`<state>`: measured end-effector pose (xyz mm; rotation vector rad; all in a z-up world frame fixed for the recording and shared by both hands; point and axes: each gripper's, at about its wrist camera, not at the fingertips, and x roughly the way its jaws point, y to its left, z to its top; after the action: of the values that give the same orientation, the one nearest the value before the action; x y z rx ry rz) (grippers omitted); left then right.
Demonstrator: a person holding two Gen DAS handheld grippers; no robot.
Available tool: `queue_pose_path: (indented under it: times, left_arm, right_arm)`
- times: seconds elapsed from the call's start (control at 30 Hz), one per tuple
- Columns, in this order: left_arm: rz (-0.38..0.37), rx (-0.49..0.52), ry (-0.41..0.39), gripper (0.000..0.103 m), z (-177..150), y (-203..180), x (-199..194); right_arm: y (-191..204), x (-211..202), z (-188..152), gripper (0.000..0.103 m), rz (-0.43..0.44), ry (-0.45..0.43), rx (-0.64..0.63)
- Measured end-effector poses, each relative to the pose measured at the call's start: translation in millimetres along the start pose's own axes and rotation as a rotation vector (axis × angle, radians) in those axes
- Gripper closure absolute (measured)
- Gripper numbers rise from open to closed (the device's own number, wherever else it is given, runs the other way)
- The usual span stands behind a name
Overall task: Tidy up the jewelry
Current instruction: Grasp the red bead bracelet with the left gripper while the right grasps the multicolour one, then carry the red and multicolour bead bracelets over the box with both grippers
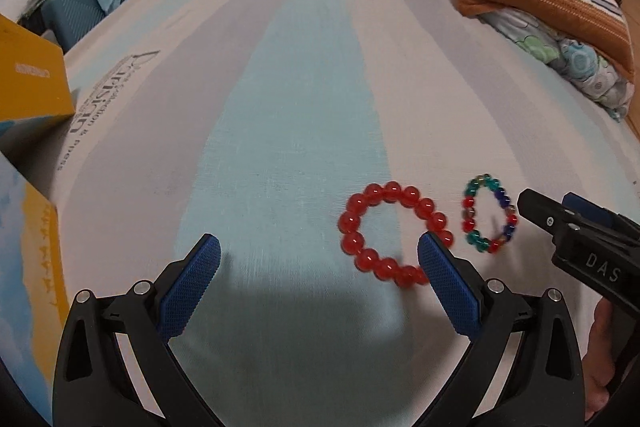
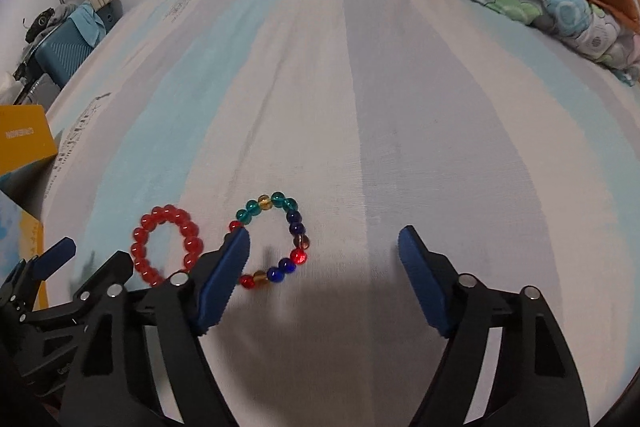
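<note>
Red bracelet (image 1: 394, 233) lies on the striped sheet (image 1: 300, 107) at lower right of the left wrist view, just beside the multicolour bracelet (image 1: 489, 213). Left gripper (image 1: 318, 259) and right gripper (image 2: 324, 251) both stand wide apart, holding nothing.

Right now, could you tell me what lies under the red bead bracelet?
The red bead bracelet lies flat on the striped bedsheet. The left hand-held gripper hides its near-right edge.
</note>
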<state>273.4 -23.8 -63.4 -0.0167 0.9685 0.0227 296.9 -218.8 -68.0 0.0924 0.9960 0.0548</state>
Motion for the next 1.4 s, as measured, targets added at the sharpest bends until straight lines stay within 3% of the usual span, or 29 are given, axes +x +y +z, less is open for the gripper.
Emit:
queue_pose_path:
  times: [0.23, 0.3, 0.33, 0.37, 0.43, 0.5, 0.57, 1.0, 1.27, 1.4]
  left_arm:
    - [0.022, -0.007, 0.041, 0.006, 2, 4, 32]
    - [0.016, -0.01, 0.034, 0.009, 1, 5, 34]
    - [0.014, -0.022, 0.035, 0.012, 1, 8, 35]
    - [0.024, -0.035, 0.034, 0.023, 1, 10, 35]
    - [0.017, -0.033, 0.033, 0.041, 1, 11, 33]
    - [0.021, -0.018, 0.037, 0.075, 1, 9, 30]
    - [0.02, -0.012, 0.044, 0.089, 2, 8, 28]
    - [-0.06, -0.038, 0.039, 0.09, 2, 11, -5]
    - [-0.161, -0.063, 0.026, 0.09, 1, 14, -42]
    - [-0.176, -0.058, 0.014, 0.09, -2, 12, -60]
  right_arm:
    - [4, 29, 1, 0.063, -0.028, 0.059, -0.009]
    - [4, 30, 0, 0.081, -0.046, 0.055, -0.009]
    - [5, 30, 0, 0.085, -0.049, 0.058, -0.009]
    - [4, 30, -1, 0.092, -0.049, 0.06, -0.008]
    - [6, 29, -3, 0.093, -0.056, 0.059, -0.014]
    - [8, 29, -5, 0.094, -0.064, 0.054, -0.018]
    - [7, 28, -4, 0.094, -0.062, 0.05, -0.015]
    - [-1, -3, -4, 0.094, -0.028, 0.002, 0.017]
    - [1, -42, -3, 0.094, 0.016, -0.063, 0.022]
    - [1, -49, -5, 0.094, 0.006, -0.072, 0.015]
